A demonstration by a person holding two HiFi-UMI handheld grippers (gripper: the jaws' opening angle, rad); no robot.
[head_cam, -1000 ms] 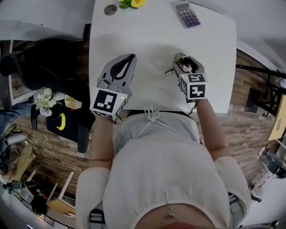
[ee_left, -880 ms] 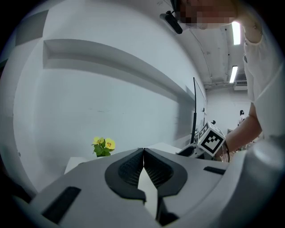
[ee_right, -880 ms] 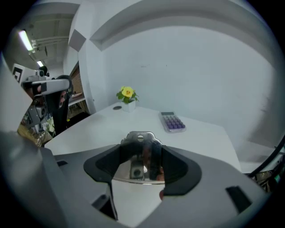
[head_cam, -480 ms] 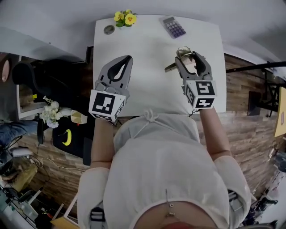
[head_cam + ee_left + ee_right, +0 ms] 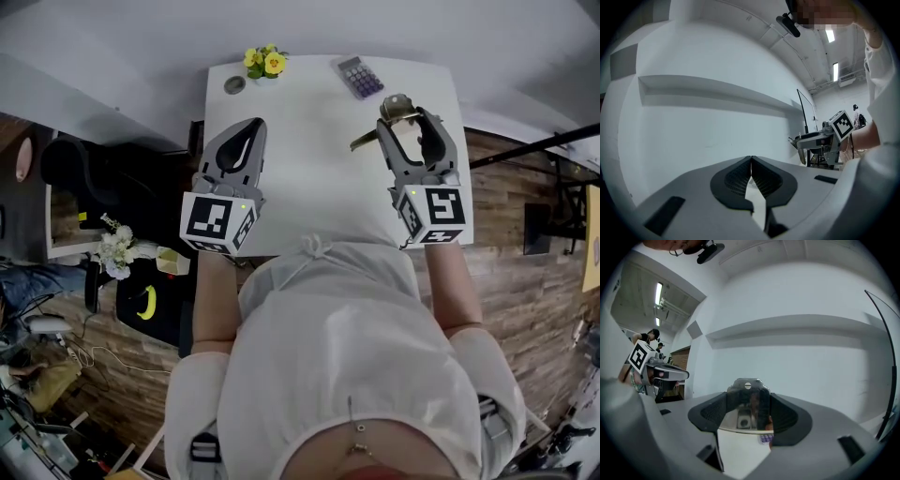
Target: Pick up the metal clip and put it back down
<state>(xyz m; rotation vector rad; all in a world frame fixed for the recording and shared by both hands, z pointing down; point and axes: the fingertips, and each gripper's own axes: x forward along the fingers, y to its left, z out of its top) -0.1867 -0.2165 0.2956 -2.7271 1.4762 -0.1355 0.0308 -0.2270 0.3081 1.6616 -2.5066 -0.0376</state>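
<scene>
— How's the left gripper (image 5: 251, 127)?
— Jaws pressed together with nothing in them, over the white table (image 5: 319, 178).
— And the metal clip (image 5: 746, 401)?
— Pinched between the right gripper's (image 5: 409, 122) pads, its holed end poking past the tips, just short of the calculator (image 5: 360, 77).

Shiny metal clip (image 5: 745, 404) pinched between the jaws, held aloft

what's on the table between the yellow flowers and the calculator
Nothing: in the head view the white table between the yellow flowers and the calculator is bare.
</scene>
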